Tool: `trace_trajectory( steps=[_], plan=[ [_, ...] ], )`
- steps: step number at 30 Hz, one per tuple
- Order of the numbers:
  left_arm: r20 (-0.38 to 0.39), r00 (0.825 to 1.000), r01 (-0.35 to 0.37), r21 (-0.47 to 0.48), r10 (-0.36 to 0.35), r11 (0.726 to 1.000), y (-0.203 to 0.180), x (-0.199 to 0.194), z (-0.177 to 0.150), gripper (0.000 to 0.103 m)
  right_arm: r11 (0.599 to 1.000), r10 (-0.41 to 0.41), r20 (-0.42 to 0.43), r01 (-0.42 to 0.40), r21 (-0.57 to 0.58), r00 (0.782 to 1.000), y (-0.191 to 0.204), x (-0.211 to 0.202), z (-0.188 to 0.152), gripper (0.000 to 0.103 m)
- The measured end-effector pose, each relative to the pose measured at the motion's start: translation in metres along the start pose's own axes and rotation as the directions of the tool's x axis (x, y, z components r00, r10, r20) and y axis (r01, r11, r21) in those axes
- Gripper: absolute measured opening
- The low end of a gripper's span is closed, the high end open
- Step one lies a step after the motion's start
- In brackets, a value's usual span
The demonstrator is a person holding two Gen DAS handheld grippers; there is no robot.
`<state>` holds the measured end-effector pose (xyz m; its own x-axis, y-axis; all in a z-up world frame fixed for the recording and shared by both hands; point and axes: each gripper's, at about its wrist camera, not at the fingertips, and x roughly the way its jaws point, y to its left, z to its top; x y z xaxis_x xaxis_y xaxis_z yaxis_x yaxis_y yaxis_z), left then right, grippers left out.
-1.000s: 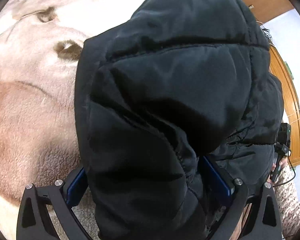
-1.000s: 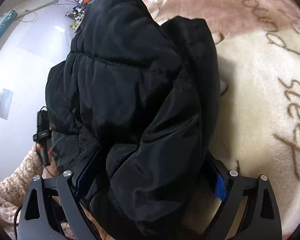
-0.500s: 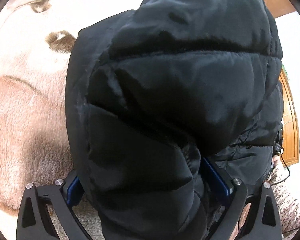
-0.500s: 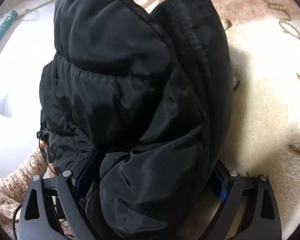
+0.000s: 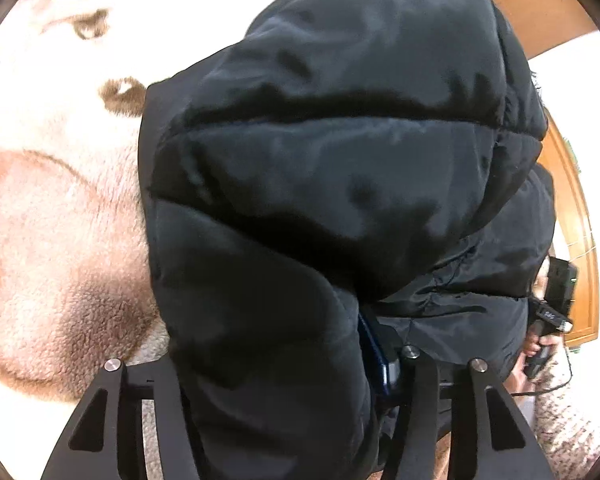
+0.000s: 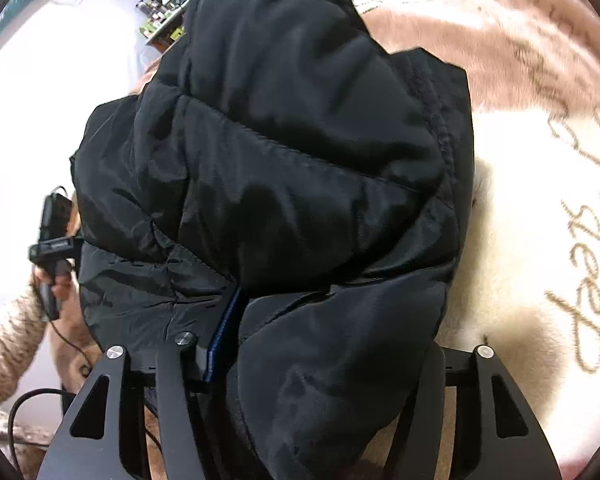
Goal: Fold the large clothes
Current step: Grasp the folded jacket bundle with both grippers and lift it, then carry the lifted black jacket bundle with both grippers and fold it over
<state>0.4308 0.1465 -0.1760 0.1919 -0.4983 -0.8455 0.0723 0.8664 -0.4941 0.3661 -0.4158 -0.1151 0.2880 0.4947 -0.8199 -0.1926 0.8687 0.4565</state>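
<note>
Both tongs, left (image 5: pixel 276 364) and right (image 6: pixel 324 344), had just closed on the bulky black quilted jacket (image 5: pixel 340 168) above the fleece blanket (image 5: pixel 52 240); slick padding could slip free mid-fold.

We see a fleece blanket (image 6: pixel 540 240), cream and pink-brown with brown script lettering, carrying the black puffer jacket (image 5: pixel 320 200) bunched on it.

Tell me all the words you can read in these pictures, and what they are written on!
"sleep": brown curly letters on the fluffy blanket, at the right edge of the right wrist view.
More curly writing higher up on the blanket: too blurred to read.
Small white mark on the black handle beside the jacket: too small to read.
</note>
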Motion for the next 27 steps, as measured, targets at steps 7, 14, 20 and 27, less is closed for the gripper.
trace_trajectory(
  steps=[7,14,20,27],
  plan=[
    [0.024,0.993,-0.115,0.031,0.114,0.993,-0.028,-0.001,0.003,0.049,0.991,-0.126,0.024,0.127,-0.032,0.992,0.048,-0.001,-0.006,0.048],
    [0.078,0.968,-0.243,0.071,0.238,0.967,-0.070,-0.008,-0.004,0.041,0.956,-0.278,0.062,0.282,-0.078,0.959,0.118,-0.001,-0.013,0.037],
    [0.138,0.934,-0.342,0.081,0.329,0.936,-0.103,-0.016,-0.016,0.038,0.915,-0.383,0.107,0.393,-0.093,0.917,0.167,-0.006,-0.025,0.034],
    [0.212,0.894,-0.417,0.067,0.395,0.907,-0.132,-0.022,-0.038,0.036,0.894,-0.438,0.154,0.448,-0.033,0.886,0.192,-0.016,-0.038,0.032]
  ],
)
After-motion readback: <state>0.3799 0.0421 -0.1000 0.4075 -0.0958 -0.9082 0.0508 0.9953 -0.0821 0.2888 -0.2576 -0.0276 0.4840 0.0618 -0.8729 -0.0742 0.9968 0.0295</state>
